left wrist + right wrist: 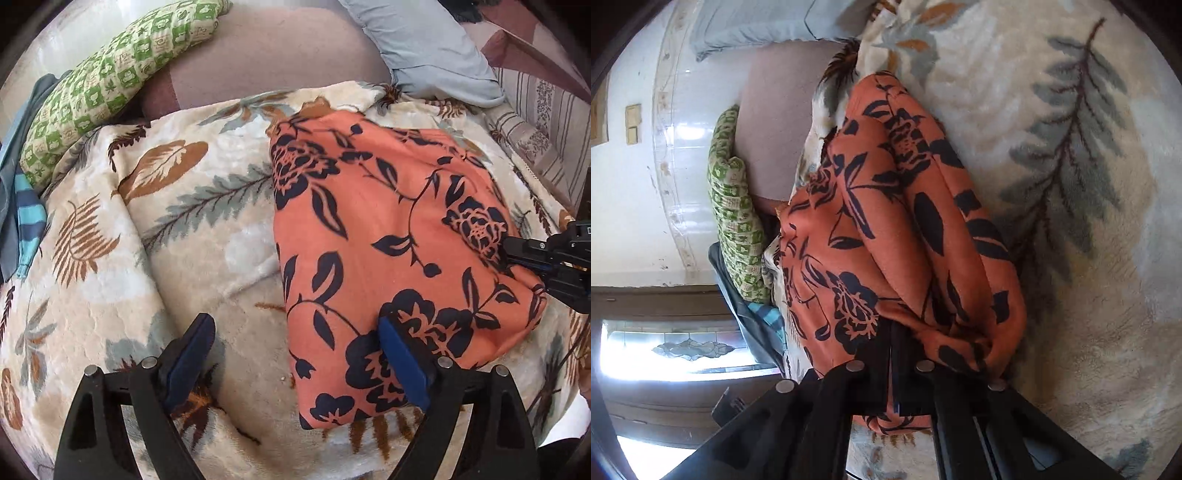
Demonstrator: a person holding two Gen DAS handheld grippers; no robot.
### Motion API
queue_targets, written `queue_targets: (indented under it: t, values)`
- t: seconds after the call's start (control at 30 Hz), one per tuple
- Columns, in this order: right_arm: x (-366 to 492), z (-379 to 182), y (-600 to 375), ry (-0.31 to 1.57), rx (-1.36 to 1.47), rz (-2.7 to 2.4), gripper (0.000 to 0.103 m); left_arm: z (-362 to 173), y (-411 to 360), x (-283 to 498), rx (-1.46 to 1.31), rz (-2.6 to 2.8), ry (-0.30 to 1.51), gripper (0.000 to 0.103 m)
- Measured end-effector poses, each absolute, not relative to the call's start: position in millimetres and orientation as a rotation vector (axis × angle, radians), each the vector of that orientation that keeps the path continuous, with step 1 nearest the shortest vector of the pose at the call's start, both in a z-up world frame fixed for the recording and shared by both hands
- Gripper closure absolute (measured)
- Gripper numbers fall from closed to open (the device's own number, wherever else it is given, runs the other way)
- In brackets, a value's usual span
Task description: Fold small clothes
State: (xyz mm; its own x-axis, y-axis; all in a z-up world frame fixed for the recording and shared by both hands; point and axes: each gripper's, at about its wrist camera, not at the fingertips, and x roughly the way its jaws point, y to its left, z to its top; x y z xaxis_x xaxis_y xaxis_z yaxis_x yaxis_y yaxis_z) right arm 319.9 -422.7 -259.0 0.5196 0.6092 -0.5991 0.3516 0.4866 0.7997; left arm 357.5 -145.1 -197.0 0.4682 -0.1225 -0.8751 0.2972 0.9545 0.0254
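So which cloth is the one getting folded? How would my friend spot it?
Find the big cream blanket with brown and grey leaves on it. Lying on top of it is a folded orange cloth, and the right gripper is pinching its edge. It is the only orange thing there, printed with dark navy flowers, unlike the green checked pillow and the pale blue pillow behind it.

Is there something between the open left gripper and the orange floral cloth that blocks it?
Nothing visible blocks it. The left gripper stands open right over the orange floral cloth, one finger already above it, the other above the leaf-print blanket.
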Motion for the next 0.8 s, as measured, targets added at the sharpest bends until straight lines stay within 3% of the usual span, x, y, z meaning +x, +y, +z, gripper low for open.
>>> queue_targets:
  t: [0.03,0.07,0.23,0.37,0.5,0.57,0.8]
  values:
    - [323.0,-253.1,-421.1,1.046,1.095,0.210,0.102,-186.8,-146.5,360.5,0.182,-0.277,1.033,0.013]
    - [327.6,-247.8,-419.7,1.020,1.096,0.236,0.096,-177.2,-149.2,365.2,0.187,-0.286,1.008,0.013]
    - [346.1,-226.7,-423.0,0.890,1.081,0.265,0.096,-165.0,-179.1,427.6,0.249,-0.224,0.962,0.013]
    - [361.6,-225.6,-424.9,0.854,1.043,0.255,0.096,-192.6,-215.6,487.1,0.336,-0.180,1.009,0.013]
    - [372.3,-259.3,-441.8,0.940,1.120,0.089,0.099,-237.5,-237.8,530.6,0.394,-0.123,1.084,0.011]
    - [373.4,-265.1,-448.2,0.926,1.167,0.086,0.099,-239.4,-237.3,538.8,0.369,-0.080,1.074,0.000]
    - [364.5,-227.8,-443.0,0.827,1.079,0.222,0.096,-207.7,-205.9,497.6,0.241,-0.137,1.015,0.001]
